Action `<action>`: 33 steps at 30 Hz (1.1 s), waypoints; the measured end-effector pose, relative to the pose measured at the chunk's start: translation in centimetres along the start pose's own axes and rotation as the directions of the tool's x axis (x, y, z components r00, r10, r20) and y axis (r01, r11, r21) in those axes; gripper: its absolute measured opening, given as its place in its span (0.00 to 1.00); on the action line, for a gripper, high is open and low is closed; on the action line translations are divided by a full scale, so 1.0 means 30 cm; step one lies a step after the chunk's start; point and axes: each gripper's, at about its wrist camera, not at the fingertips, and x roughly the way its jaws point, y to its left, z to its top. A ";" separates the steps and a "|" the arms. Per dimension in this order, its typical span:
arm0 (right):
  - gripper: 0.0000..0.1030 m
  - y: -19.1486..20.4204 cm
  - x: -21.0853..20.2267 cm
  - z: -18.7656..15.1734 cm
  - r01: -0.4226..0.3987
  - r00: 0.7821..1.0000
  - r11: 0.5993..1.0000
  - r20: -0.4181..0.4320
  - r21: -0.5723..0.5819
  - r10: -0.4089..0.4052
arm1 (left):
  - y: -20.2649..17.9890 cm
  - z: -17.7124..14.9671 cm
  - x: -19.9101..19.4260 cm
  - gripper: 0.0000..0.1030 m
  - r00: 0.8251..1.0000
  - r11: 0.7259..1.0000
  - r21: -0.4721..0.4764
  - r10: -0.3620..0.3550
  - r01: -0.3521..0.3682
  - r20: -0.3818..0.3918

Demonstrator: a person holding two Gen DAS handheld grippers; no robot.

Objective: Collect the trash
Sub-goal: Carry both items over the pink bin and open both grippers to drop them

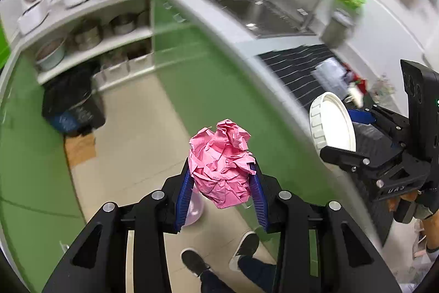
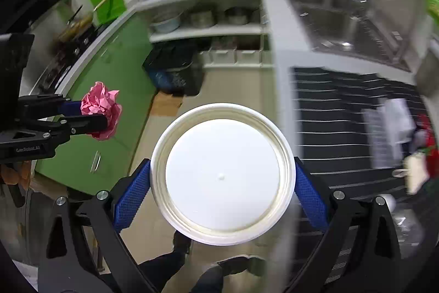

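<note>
The left gripper (image 1: 222, 183) clamps a crumpled pink paper ball (image 1: 222, 164) and the right gripper (image 2: 222, 186) grips a white plastic lid (image 2: 222, 175), both clear of the counter edge (image 1: 233, 37), presumably bound for the black-bagged bin (image 1: 71, 103).

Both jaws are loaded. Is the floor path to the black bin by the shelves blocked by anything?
Nothing visible blocks it. Open tiled floor runs from the pink paper ball and white lid to the black bin; only flat cardboard lies before it.

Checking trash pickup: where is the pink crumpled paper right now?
The pink crumpled paper is clamped in the left gripper, in the air above the kitchen floor, left of the white lid in the right gripper.
</note>
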 end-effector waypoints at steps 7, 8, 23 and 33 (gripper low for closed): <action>0.93 0.065 0.473 -0.127 -0.013 0.995 1.000 -0.098 -0.025 0.011 | 0.233 -0.187 0.384 0.38 0.998 0.998 -0.058 0.004 -0.008 -0.068; 0.93 0.065 0.554 -0.161 -0.007 0.994 0.999 -0.111 -0.032 0.004 | 0.280 -0.240 0.494 0.38 0.997 0.997 -0.080 -0.006 -0.001 -0.083; 0.93 0.036 1.075 -0.447 0.014 0.979 0.999 -0.203 -0.032 -0.020 | 0.553 -0.591 1.051 0.95 0.992 0.973 -0.229 -0.018 -0.012 -0.125; 0.93 0.156 1.202 -0.419 -0.075 0.971 0.995 -0.232 -0.069 0.058 | 0.674 -0.609 0.913 0.95 0.997 0.953 -0.300 0.031 -0.050 -0.069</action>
